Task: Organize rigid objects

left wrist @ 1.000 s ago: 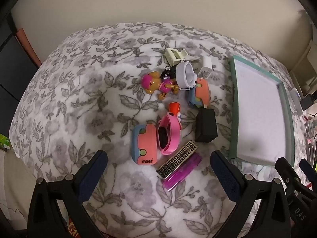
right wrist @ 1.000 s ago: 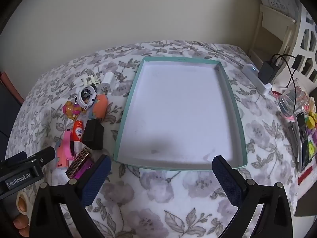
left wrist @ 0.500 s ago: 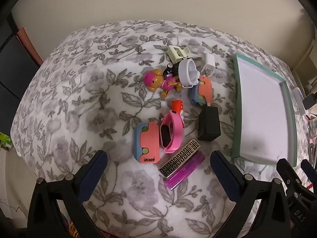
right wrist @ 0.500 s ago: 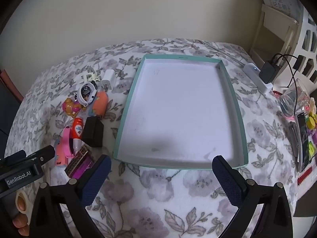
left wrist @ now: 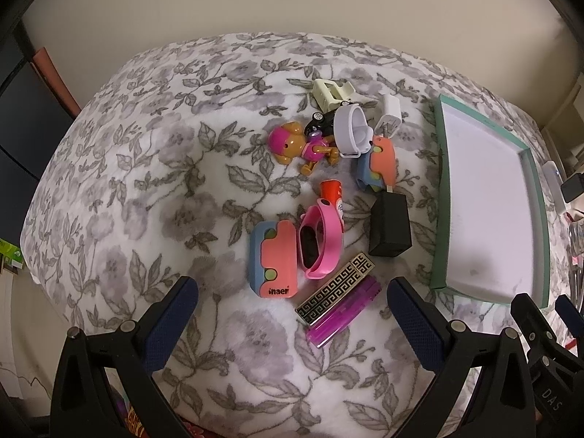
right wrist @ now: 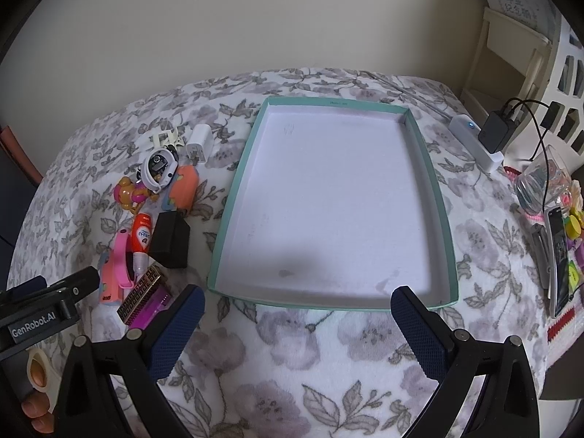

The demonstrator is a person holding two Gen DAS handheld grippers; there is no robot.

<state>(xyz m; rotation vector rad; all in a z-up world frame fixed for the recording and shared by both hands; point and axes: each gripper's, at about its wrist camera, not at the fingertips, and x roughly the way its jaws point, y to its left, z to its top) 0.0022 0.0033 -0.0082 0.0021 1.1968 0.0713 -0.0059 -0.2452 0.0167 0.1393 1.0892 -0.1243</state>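
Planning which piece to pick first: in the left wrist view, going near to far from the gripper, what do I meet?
Purple lighter → pink wristband → red tube → toy dog → cream clip.

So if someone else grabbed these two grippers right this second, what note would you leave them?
Left gripper: open, empty, hovering above the clutter.
Right gripper: open, empty, at the near edge of the tray.
Tray: nothing in it.
All items sit in a pile left of the tray: pink band, black cube, patterned bar, purple lighter, two car toys, dog toy, white charger.
Done: nothing yet.
Left: probably move each item into the tray.
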